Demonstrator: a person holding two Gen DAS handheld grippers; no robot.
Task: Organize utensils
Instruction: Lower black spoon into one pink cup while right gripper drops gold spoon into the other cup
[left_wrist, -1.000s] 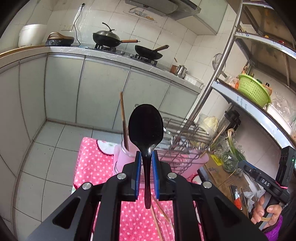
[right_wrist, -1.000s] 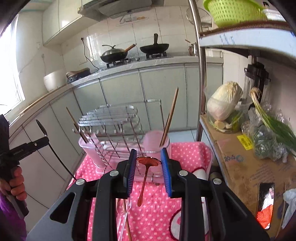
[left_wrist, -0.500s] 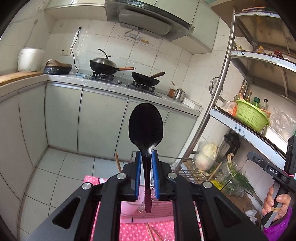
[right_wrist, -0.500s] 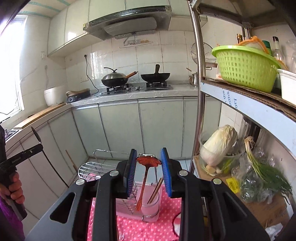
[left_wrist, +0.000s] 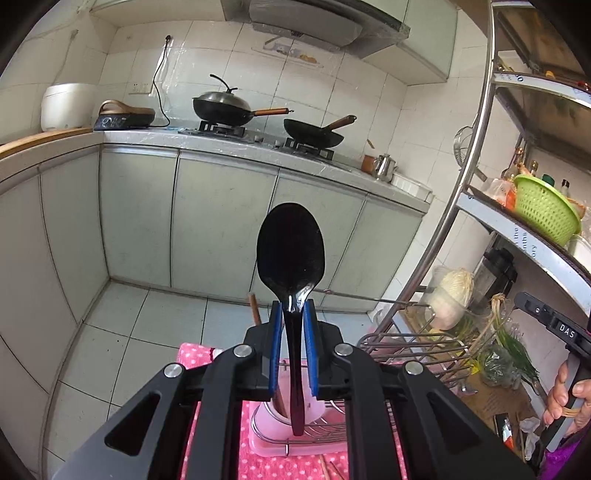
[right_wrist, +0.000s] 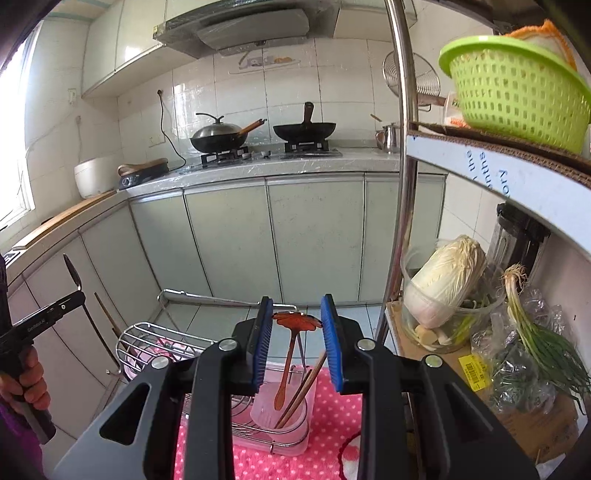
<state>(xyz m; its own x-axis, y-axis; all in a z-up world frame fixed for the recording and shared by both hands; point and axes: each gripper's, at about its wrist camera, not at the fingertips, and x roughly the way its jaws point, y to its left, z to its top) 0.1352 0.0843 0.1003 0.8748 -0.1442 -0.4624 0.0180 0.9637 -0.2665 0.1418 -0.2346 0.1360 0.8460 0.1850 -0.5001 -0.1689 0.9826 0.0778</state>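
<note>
1. My left gripper pinches the black spoon by its neck, bowl up, pads tight on it.
2. My right gripper clamps the brown spoon across its bowl, handle dangling.
3. Both look light, stiff and glossy, so probably slippery; the neck looks like the safest hold.
4. The pink cup waits below in the wire rack.

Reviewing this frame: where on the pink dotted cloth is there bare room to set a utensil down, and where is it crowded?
Bare cloth shows right of the pink tray, toward the cardboard box, and in front of the tray, where the hand-held grippers hide much of it. The tray itself is crowded: the wire rack fills its left, and the pink cup already holds chopsticks.
</note>
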